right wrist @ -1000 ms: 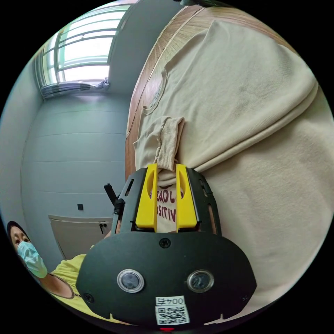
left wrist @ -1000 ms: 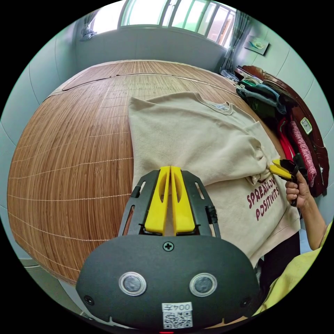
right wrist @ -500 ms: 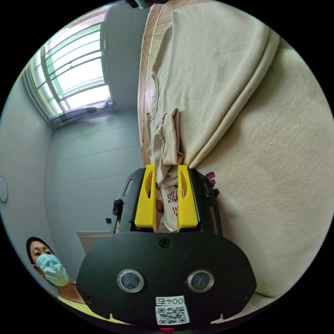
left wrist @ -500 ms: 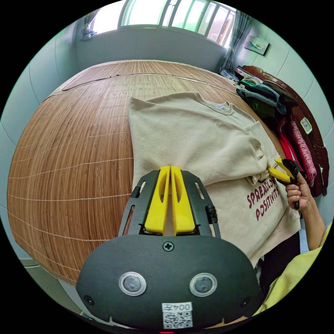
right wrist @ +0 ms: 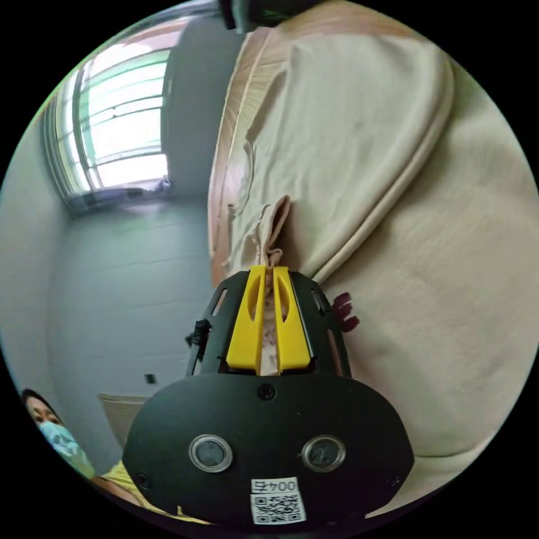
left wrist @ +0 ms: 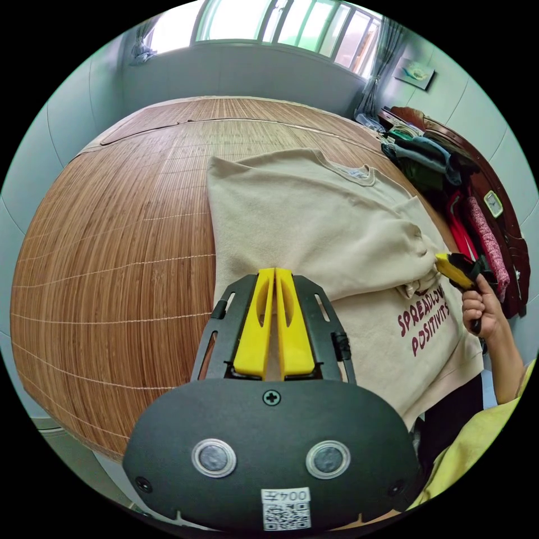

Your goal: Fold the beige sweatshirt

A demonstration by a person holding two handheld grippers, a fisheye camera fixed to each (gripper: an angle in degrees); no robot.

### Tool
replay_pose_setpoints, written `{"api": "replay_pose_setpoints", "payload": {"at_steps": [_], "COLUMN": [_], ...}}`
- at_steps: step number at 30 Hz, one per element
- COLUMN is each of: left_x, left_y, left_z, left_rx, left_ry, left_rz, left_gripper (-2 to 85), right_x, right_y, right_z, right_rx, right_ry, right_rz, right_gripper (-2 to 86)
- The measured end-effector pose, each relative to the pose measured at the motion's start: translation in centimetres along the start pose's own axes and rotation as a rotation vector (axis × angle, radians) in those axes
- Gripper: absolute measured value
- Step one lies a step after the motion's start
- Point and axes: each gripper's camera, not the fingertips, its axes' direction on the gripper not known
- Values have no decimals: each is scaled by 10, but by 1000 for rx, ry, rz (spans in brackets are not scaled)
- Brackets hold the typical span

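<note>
- Left claw [left wrist: 274,273]: yellow jaws pressed together over the near folded edge of the beige sweatshirt [left wrist: 314,224]. A thin strip of cloth seems to sit between them, so I judge it clenched on the fabric; the pinch itself is hidden by the jaws.
- Right claw [right wrist: 268,271]: jaws nearly closed with the bunched ribbed cuff [right wrist: 271,230] standing up between them, so it is grasping the cuff. From the left gripper view the same claw [left wrist: 453,268] sits at the garment's far side, held by the person's hand [left wrist: 482,306].
- Sweatshirt position: flat on the bed, on the woven bamboo mat [left wrist: 112,224], collar [left wrist: 353,171] away from the person, hem at the near edge of the bed.
- Progress, as judged: one side panel lies folded across the front, partly covering the dark red print [left wrist: 424,323]. The sleeve at the right claw is bunched, not laid flat. Left to do: set that sleeve in, fold the other side, then fold bottom to collar. Early to middle stage.
- Hard to make out: the second sleeve is not identifiable; it may be tucked under the folded panel. The print is partly covered by cloth.
- Far: pile of clothes [left wrist: 443,168] beside the bed, against a dark wooden frame; window [left wrist: 281,22] beyond. Right gripper view is strongly rolled, its upper edge blurred.
</note>
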Motion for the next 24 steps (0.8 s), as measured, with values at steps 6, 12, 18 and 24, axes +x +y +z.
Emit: {"api": "replay_pose_setpoints", "payload": {"at_steps": [6, 12, 18, 24], "left_x": [-3, -11, -26, -68], "left_y": [-3, -8, -30, -56], "left_z": [1, 1, -29, -20], "left_rx": [0, -3, 36, -36], "left_ry": [7, 54, 76, 28], "left_rz": [-3, -27, -3, -149], "left_gripper": [9, 12, 33, 95], "right_x": [-14, -54, -66, -60], "right_y": [13, 17, -35, -80], "right_z": [15, -17, -53, -50], "right_rx": [-81, 2, 94, 71], "right_ry": [77, 250, 432, 597], "right_rz": [-116, -343, -407, -354], "right_gripper": [37, 73, 97, 113]}}
